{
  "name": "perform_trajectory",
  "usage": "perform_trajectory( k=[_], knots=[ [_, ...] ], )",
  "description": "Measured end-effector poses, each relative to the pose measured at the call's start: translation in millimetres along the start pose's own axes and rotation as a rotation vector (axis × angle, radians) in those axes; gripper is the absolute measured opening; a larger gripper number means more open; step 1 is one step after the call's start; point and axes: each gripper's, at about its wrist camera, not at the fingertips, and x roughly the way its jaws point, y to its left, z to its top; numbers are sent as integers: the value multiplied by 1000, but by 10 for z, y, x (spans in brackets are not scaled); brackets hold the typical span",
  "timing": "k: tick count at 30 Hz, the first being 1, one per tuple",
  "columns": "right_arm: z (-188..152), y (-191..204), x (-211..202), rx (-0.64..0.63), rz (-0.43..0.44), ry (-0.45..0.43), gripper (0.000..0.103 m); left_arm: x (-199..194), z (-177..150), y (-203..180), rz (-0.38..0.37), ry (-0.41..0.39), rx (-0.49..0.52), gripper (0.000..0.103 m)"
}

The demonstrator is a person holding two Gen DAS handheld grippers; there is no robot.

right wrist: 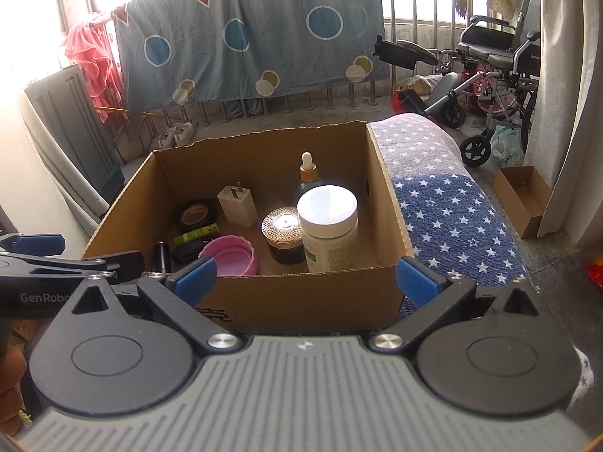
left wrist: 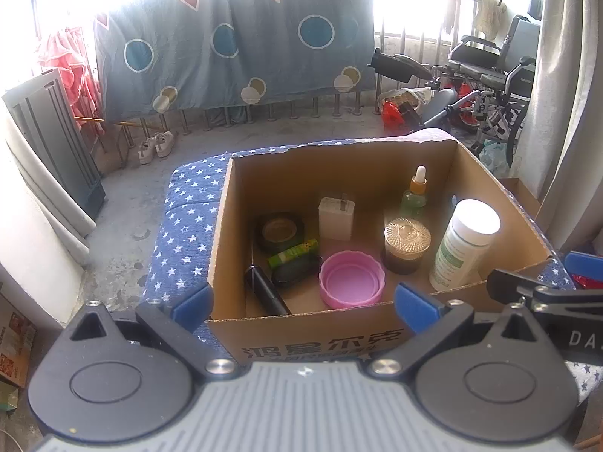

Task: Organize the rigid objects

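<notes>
Both grippers, left gripper (left wrist: 301, 303) and right gripper (right wrist: 305, 277), I hold apart and empty before the cardboard box (left wrist: 301, 329). Items stand inside: white bottle (right wrist: 328, 222) at 3 o'clock, pink lid (right wrist: 231, 256) nearest. Packing looks largely done.

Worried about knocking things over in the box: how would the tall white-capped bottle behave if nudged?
The white-capped bottle stands tall and narrow, so it probably tips easily. Its round body would likely roll afterwards, perhaps into the amber jar beside it.
</notes>
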Motion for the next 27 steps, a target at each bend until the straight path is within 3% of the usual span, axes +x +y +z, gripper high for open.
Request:
perform_trajectory(
  k=[27],
  knots=[
    [31, 57, 73, -27, -10, 19, 102, 56, -17, 61, -8, 23, -27, 102]
  ],
)
